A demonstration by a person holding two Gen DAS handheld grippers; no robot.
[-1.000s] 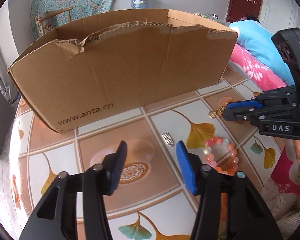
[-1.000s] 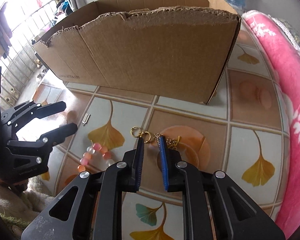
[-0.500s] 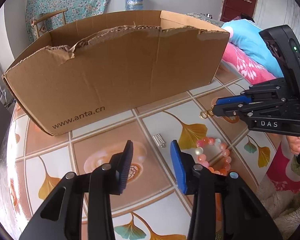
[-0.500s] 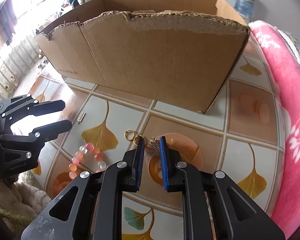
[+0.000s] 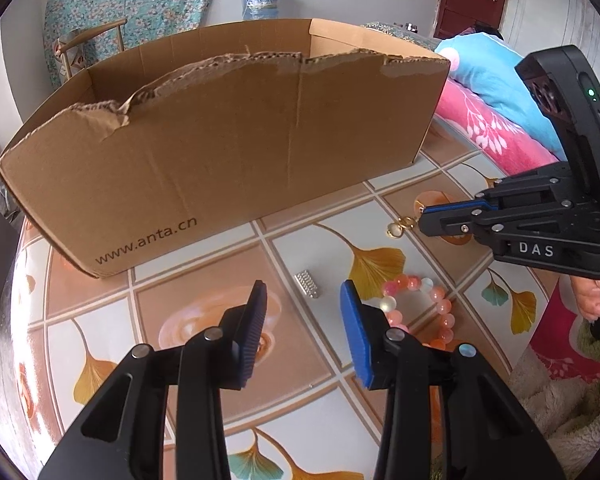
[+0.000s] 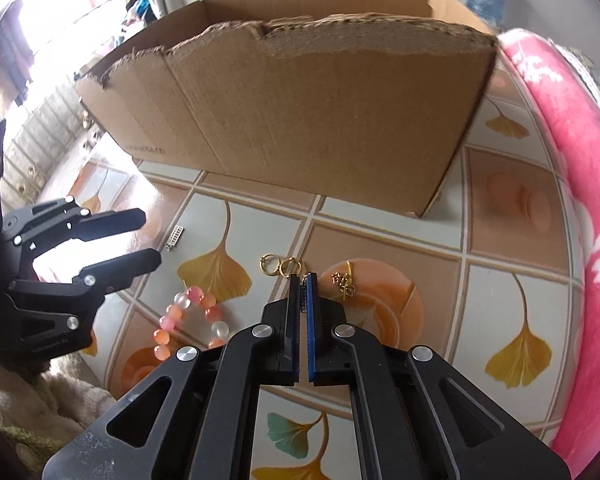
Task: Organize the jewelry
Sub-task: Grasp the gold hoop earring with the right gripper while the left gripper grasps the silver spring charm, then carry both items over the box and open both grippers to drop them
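Observation:
A gold chain with two rings (image 6: 280, 266) lies on the tiled tabletop, its bunched end (image 6: 342, 286) on an orange circle. My right gripper (image 6: 303, 277) points down at it, its jaws closing tight on the links between the rings and the bunch. In the left wrist view the rings (image 5: 398, 229) hang at the right gripper's tip (image 5: 422, 220). A pink and white bead bracelet (image 5: 420, 300) and a small silver clip (image 5: 308, 284) lie on the table. Above the clip, my left gripper (image 5: 303, 286) stands open with nothing between its fingers.
A large open cardboard box (image 5: 220, 152) with a torn front rim stands just behind the jewelry. A pink blanket (image 6: 572, 160) lies along the table's right side, with a blue one (image 5: 496, 72) behind it. A hand (image 5: 592, 300) holds the right gripper's grip over a fluffy beige cloth (image 5: 572, 412).
The right gripper's jaws have closed together on the gold chain. The left gripper's jaws narrowed a little early on and have held since.

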